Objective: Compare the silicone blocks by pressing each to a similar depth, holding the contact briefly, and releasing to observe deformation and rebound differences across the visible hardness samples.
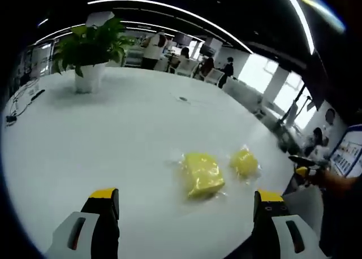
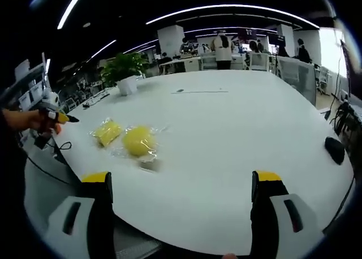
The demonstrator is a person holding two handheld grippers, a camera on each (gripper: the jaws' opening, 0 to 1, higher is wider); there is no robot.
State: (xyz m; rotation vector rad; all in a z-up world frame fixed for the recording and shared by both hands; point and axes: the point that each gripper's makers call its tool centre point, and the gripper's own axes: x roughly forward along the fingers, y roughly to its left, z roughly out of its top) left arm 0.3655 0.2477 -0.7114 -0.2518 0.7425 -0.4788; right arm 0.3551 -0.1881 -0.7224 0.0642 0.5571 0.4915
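Note:
Two yellow silicone blocks in clear wrap lie on the white table (image 1: 113, 146). In the left gripper view the larger block (image 1: 202, 173) sits just ahead of my left gripper (image 1: 186, 195), and a smaller rounder block (image 1: 244, 162) lies to its right. My left gripper is open and holds nothing. At the right edge a hand holds the right gripper (image 1: 304, 169) off the table's side. In the right gripper view the same blocks (image 2: 107, 132) (image 2: 138, 140) lie ahead to the left. The right gripper (image 2: 181, 180) is open and short of them. A hand at far left holds the left gripper (image 2: 59, 117).
A potted plant (image 1: 90, 72) (image 2: 127, 81) stands at the table's far end. Cables (image 1: 20, 103) trail along one edge. A black object (image 2: 335, 149) lies near the table's right edge. People and desks are in the background.

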